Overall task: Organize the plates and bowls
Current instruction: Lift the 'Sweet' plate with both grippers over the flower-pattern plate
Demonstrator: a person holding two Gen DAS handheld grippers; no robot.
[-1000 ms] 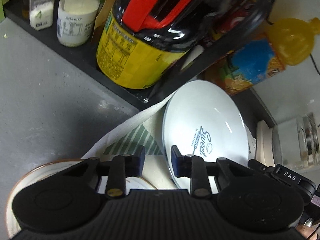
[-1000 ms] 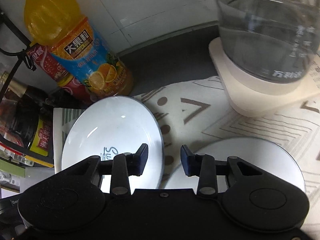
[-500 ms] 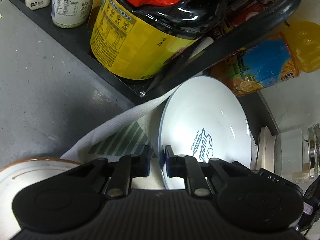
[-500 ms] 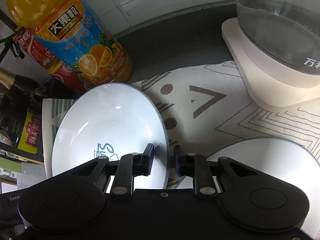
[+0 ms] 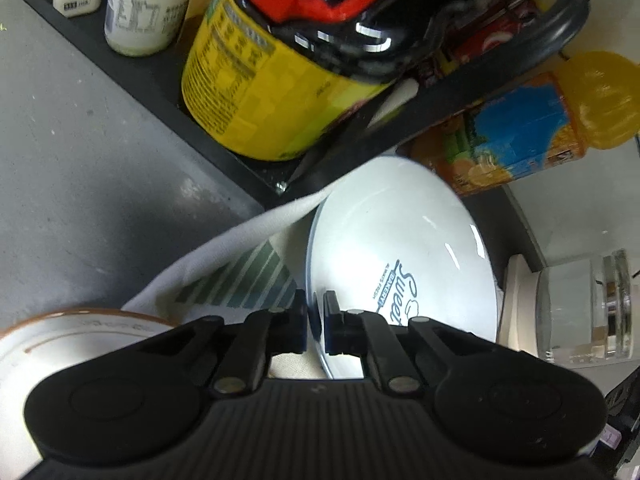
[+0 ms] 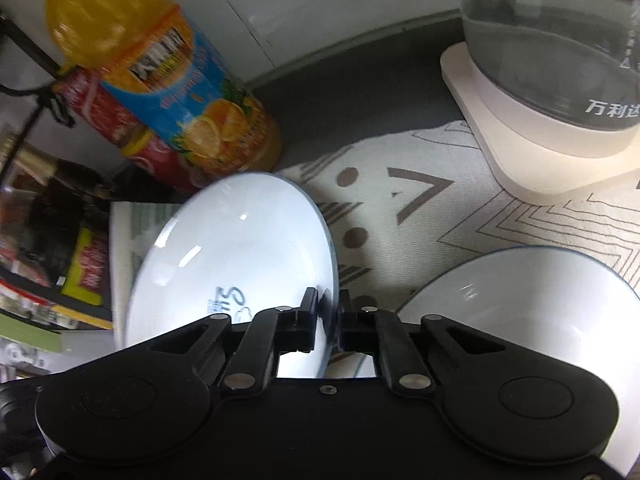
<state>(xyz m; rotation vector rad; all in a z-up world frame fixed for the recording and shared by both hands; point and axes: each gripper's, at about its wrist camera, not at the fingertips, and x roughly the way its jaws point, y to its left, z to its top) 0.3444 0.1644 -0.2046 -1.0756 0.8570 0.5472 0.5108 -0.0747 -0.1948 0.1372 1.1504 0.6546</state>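
A white plate with blue "Sweet" lettering (image 5: 404, 256) is held between both grippers, tilted above the patterned cloth. My left gripper (image 5: 315, 312) is shut on its near rim. In the right wrist view the same white plate (image 6: 240, 252) shows, and my right gripper (image 6: 329, 312) is shut on its opposite rim. A second white plate (image 6: 532, 296) lies flat on the cloth to the right. A brown-rimmed bowl (image 5: 76, 332) sits at the lower left of the left wrist view.
A black shelf (image 5: 152, 76) holds a yellow jar (image 5: 272, 92) and milk bottles (image 5: 148, 4). An orange juice bottle (image 6: 168, 76) stands behind the plate. A glass kettle (image 6: 560, 32) on a cream base stands at the right. Patterned cloth (image 6: 420, 208) covers the counter.
Both grippers have closed on the rims of the lettered plate, one from each side. The plate has lifted and tilted slightly.
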